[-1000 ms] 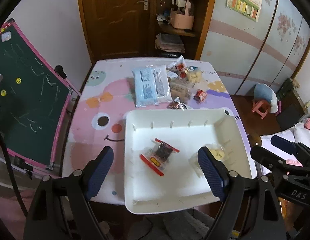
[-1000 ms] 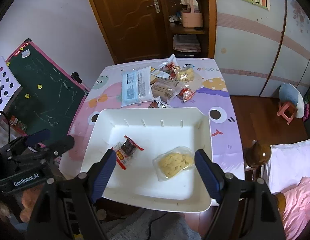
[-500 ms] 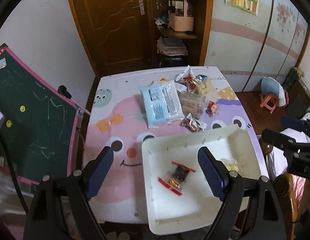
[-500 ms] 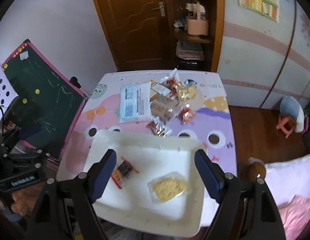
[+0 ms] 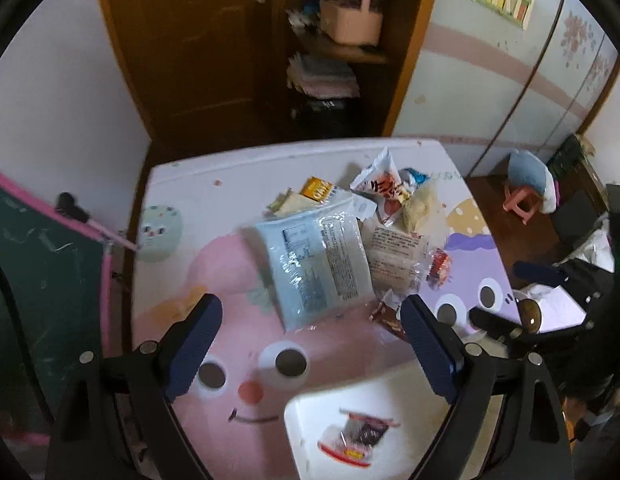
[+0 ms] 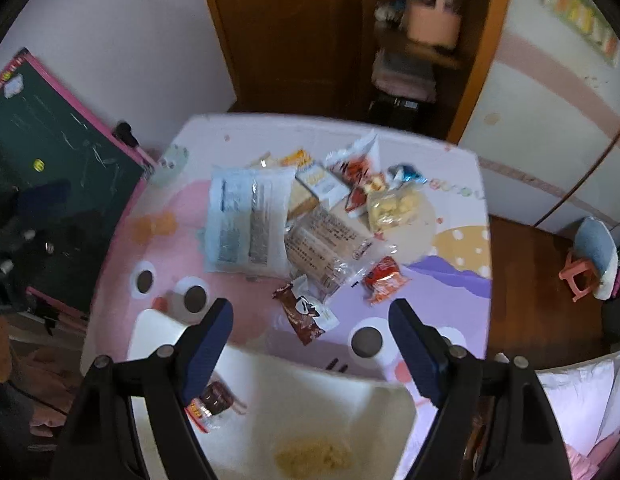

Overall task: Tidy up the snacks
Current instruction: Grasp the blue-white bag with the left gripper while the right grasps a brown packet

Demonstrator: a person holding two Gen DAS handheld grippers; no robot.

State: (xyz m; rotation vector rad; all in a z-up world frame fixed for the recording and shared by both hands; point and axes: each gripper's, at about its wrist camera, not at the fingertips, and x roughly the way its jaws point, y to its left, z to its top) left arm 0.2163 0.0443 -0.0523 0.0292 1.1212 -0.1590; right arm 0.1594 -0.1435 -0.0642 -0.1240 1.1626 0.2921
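Note:
A pile of snack packets lies on the cartoon-print table: a big pale blue packet (image 5: 315, 258) (image 6: 248, 222), a clear cracker pack (image 6: 325, 248), a brown chocolate packet (image 6: 306, 314), a small red packet (image 6: 385, 280) and a yellow puff bag (image 6: 391, 208). A white tray (image 6: 321, 384) (image 5: 310, 408) sits at the near edge holding a red-edged dark snack (image 5: 359, 432) (image 6: 212, 400) and a yellow snack bag (image 6: 313, 456). My left gripper (image 5: 310, 344) is open and empty above the blue packet's near edge. My right gripper (image 6: 310, 336) is open and empty above the brown packet.
A green chalkboard with a pink frame (image 5: 38, 264) leans at the table's left side. A wooden door and shelf (image 5: 329, 60) stand behind the table. A pink stool and blue cushion (image 5: 525, 192) sit on the floor at right.
Both grippers have moved forward from over the tray toward the snack pile. The tray has slid to the bottom of both views. Both stay open and empty.

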